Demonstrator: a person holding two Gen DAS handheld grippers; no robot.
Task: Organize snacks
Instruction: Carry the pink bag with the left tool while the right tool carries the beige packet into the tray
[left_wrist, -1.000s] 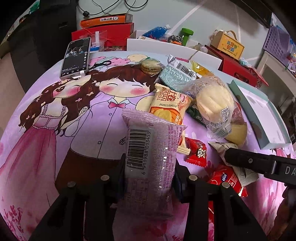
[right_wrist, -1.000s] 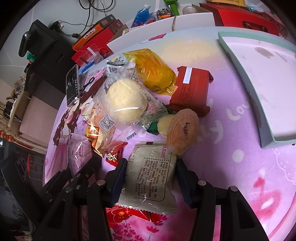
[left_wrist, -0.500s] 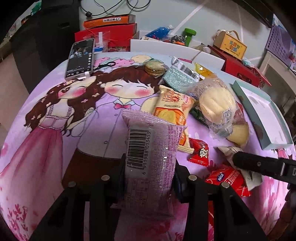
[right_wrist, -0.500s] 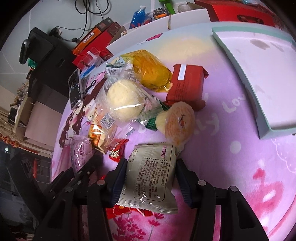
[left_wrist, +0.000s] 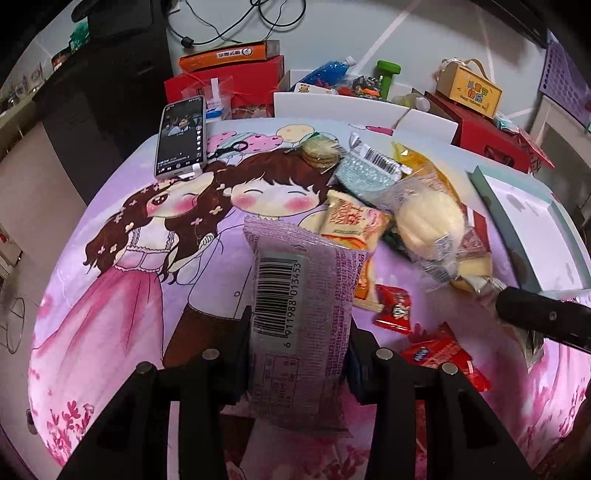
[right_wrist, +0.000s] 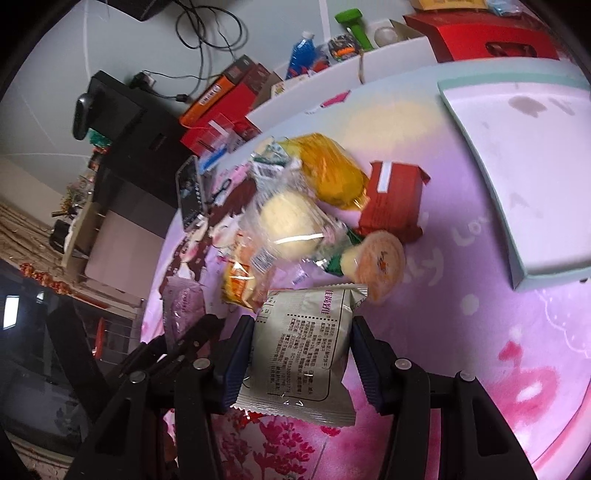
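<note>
Between the left tongs' pads, clamped: purple packet; between the right tongs' pads, grey packet. Both lifted clear of the heap since a second ago, ready for the tray ahead-right.

We see a round table covered with a pink-purple cloth printed with a cartoon couple. On it we find a smartphone near the far edge, small scissors just beside it, and a teal-rimmed tray on the right side. Between them a pile of snacks lies on the cloth: a round biscuit pack, a pale-green packet, an orange packet, a wrapped bun, a red box-shaped packet, a yellow bag, a jelly cup and small red sachets.
</note>
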